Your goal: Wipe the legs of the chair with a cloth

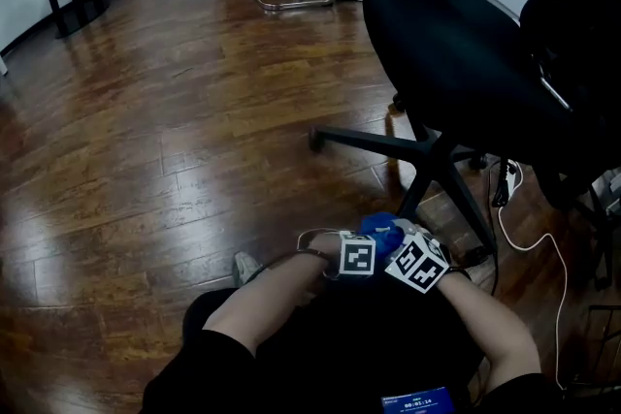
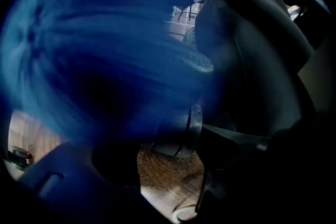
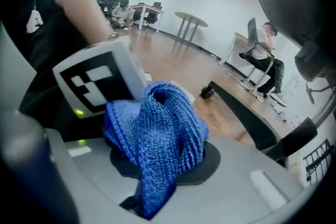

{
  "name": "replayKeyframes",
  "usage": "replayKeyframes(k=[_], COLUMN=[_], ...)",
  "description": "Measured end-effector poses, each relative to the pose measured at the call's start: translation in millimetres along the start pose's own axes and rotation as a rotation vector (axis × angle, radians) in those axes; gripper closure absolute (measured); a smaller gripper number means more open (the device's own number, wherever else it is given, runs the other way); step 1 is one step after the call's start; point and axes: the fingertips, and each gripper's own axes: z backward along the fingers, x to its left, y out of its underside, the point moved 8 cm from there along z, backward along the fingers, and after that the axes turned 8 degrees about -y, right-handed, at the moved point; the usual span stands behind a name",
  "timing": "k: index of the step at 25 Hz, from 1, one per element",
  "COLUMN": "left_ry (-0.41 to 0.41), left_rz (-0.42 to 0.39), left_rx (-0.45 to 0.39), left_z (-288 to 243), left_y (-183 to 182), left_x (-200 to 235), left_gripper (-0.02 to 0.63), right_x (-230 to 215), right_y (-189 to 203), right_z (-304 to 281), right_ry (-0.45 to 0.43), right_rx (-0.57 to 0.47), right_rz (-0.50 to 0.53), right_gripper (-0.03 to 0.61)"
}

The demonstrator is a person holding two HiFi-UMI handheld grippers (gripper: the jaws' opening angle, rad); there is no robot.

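Blurred blue cloth (image 2: 100,55) fills most; dark chair leg (image 2: 236,136) and wood floor (image 2: 168,176) behind.

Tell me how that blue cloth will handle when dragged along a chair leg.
The cloth is bunched in soft folds, so it is probably floppy and light. Its knobbly weave should grip the chair leg rather than slip, and likely wraps around it easily.

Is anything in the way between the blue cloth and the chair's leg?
No, nothing visible. The cloth is bunched right beside the nearest chair leg, with no object between them.
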Motion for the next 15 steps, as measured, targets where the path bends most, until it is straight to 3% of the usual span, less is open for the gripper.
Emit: replayKeyframes(k=[3, 7, 9, 15], left_ry=[0.010, 0.020, 0.023, 0.026], left_rz=[0.017, 0.000, -0.007, -0.023], left_rx=[0.026, -0.007, -0.022, -0.052], left_z=[2.3, 1.4, 1.4, 0.9], left_y=[3.9, -0.3, -0.6, -6.0], left_x=[-3.0, 0.0, 2.1, 2.5], left_gripper=[0.290, 0.290, 0.290, 0.290], right_x=[19.1, -9.2, -41.8, -166.9], right_y=[-1.3, -0.9, 3.8, 26.2], right_z=[-1.1, -2.1, -0.3, 26.2], right_ry=[-0.039, -0.047, 0.018, 0.370], right_rx=[-0.011, 0.030, 0.031, -0.046], right_rz=[0.030, 0.032, -0.012, -0.215], right_gripper=[0.486, 0.488, 0.489, 0.489])
